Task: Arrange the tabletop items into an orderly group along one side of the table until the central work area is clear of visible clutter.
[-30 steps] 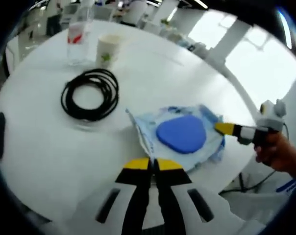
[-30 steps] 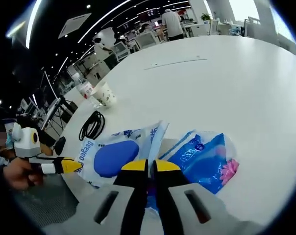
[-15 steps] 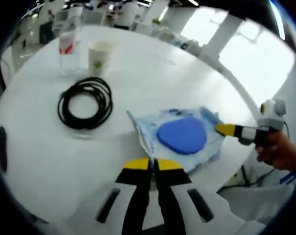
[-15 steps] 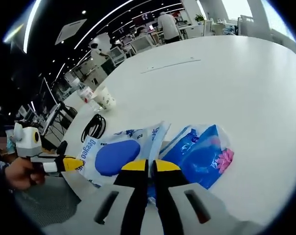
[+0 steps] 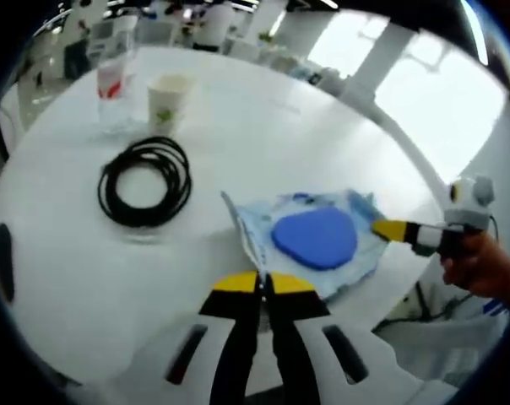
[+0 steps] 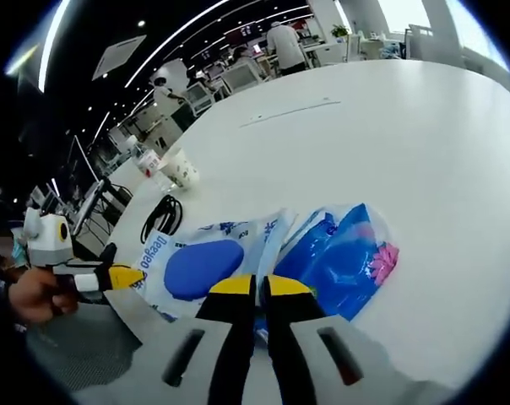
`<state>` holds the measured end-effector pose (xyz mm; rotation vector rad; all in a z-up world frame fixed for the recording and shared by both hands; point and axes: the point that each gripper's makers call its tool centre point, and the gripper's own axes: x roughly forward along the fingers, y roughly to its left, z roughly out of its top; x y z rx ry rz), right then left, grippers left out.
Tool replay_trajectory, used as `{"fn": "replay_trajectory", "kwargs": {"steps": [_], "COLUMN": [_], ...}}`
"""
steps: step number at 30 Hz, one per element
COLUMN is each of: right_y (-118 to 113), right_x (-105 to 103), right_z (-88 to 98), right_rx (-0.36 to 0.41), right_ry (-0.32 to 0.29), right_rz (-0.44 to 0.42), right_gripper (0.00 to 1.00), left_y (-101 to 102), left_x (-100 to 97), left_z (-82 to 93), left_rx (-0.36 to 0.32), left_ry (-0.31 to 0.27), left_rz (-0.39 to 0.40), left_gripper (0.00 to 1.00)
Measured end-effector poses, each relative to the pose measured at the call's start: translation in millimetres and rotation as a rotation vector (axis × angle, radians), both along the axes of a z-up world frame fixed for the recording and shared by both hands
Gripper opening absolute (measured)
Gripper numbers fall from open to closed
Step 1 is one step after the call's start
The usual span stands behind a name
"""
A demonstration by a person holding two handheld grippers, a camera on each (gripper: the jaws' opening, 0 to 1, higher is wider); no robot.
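While both grippers (image 5: pixel 261 283) (image 6: pixel 255 287) pinch the pale wipes pack (image 5: pixel 310 240), right gripper view adds a blue pouch (image 6: pixel 344 266).

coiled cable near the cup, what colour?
Black. The coiled cable shows best in the left gripper view, lying beside the paper cup.

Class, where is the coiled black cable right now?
In the left gripper view, the black cable lies coiled on the white table, between the paper cup and the blue packet.

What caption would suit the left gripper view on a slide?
Left gripper shut at the edge of a blue-oval packet on a white table, near a black cable coil, paper cup and bottle.
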<state>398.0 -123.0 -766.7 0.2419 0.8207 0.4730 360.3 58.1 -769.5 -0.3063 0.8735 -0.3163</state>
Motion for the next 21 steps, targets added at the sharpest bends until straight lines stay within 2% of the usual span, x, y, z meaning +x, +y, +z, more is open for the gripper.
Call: {"fn": "replay_trajectory", "kwargs": {"steps": [21], "right_y": [1.4], "right_x": [2.6], "right_z": [-0.2], "right_rx": [0.003], "right_ry": [0.001], "right_rz": [0.0], "right_gripper": [0.03], "left_y": [2.5], "left_x": [8.6], "left_z": [6.0], "left_rx": [0.014], "left_ry": [-0.007], "left_rz": [-0.011], "left_gripper": [0.01]}}
